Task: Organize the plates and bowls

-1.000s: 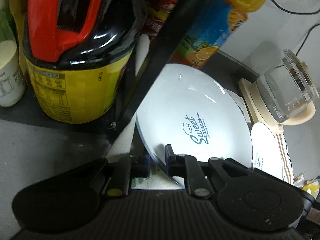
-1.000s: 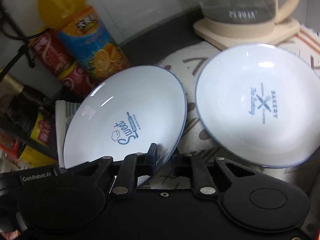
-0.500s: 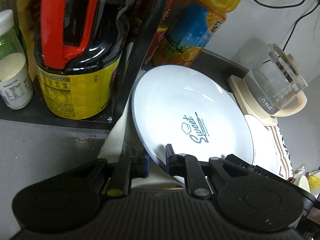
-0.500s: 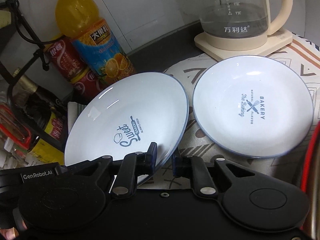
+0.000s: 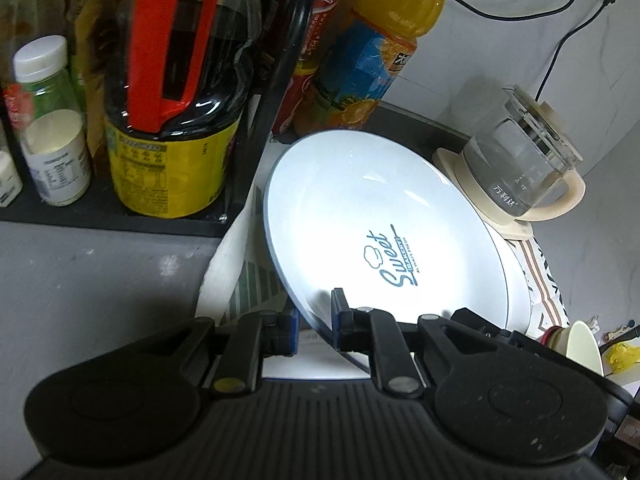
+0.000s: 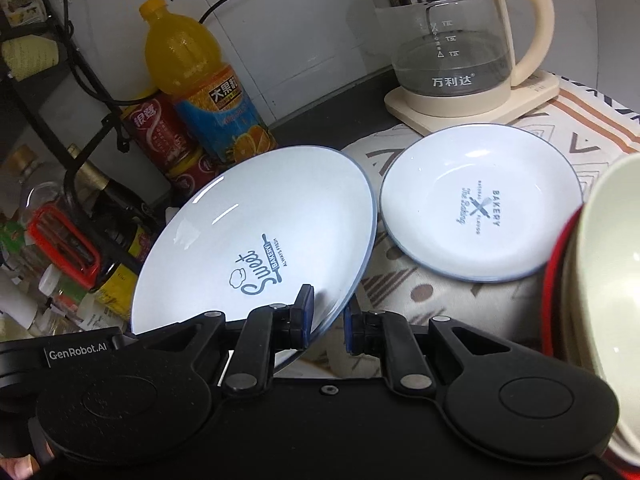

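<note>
Fingers of both grippers clamped on empty "Sweet" plate (image 5: pixel 372 216), kettle (image 6: pixel 452 40) holding water

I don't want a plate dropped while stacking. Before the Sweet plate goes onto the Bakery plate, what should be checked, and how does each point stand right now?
1. Left gripper clamped on the Sweet plate rim: ok.
2. Right gripper clamped on the same plate's rim: ok.
3. Sweet plate level: not ok, it is tilted.
4. Bakery plate lying flat on the patterned cloth, nothing in it: ok.
5. Room on the right: not ok, stacked bowls crowd the Bakery plate.
6. Kettle clear of the path: cannot tell.
</note>
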Demonstrator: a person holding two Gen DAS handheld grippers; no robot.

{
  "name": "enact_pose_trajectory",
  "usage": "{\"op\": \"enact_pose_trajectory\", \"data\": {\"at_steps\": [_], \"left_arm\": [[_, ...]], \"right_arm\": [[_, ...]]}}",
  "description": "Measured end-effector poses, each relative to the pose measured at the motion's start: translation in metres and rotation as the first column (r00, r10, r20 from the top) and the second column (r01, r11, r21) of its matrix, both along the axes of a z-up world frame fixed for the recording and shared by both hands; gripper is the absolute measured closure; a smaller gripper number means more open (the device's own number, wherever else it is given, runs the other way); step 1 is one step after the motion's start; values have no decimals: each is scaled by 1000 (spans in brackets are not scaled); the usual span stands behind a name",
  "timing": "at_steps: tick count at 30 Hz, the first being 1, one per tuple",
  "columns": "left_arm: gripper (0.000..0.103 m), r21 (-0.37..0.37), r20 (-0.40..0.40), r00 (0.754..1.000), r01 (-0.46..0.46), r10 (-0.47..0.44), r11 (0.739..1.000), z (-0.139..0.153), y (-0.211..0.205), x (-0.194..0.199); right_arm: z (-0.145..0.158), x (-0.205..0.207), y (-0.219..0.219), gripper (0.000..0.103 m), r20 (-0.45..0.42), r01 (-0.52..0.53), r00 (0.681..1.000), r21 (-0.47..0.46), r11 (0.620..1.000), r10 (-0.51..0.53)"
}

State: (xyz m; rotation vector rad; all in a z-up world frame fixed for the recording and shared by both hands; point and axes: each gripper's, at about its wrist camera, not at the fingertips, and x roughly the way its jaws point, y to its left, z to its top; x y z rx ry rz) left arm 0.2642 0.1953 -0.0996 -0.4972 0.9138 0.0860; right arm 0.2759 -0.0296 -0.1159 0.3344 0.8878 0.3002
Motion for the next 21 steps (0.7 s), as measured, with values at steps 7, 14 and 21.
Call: {"op": "enact_pose_trajectory", "data": {"at_steps": [7, 14, 21], "left_arm": [[90, -4, 6, 998, -56, 56, 998, 8, -6, -34], [90, 17, -11, 992, -129, 129, 992, 14, -20, -72], [89, 23, -26, 983, -182, 183, 983, 14, -31, -113]], "right_arm": [[8, -20, -3, 88, 20, -40, 999, 5, 999, 40], [9, -40, -12, 88, 15, -106, 994, 18, 994, 106], [10, -66, -22, 88, 5, -168, 986, 27, 985, 168]]}}
